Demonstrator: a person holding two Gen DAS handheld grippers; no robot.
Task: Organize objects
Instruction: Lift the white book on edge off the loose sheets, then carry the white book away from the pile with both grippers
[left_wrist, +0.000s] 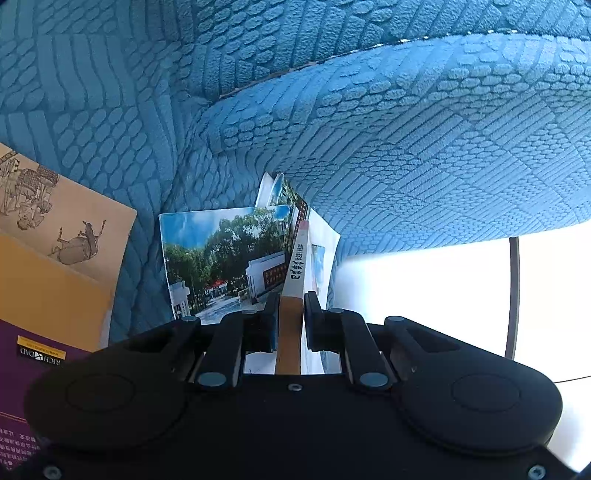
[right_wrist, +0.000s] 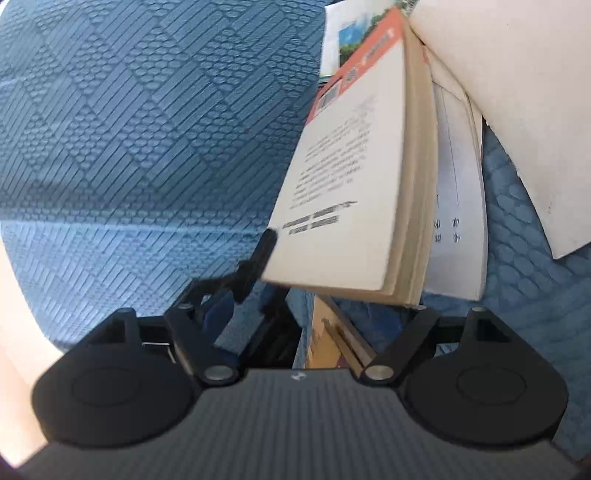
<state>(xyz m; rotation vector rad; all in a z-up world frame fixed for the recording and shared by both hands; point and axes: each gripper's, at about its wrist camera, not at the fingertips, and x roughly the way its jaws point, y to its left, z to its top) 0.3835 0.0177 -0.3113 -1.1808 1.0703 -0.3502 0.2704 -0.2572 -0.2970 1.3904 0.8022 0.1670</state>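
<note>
Both grippers, left (left_wrist: 290, 314) and right (right_wrist: 332, 266), are matte black, with round hinge housings, silver pivot screws and slim linkage arms.

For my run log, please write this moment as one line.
left tongs: shut on thin cream paperback book | right tongs: open beside book | surface: blue textured sofa

You face a teal quilted sofa (left_wrist: 406, 122), cushion bulging above the seat, glaring white light at right.

Right gripper (right_wrist: 332, 258) jaws wide (blurred), cream book (right_wrist: 347, 177) between, blue cushion (right_wrist: 129, 147) behind.
</note>
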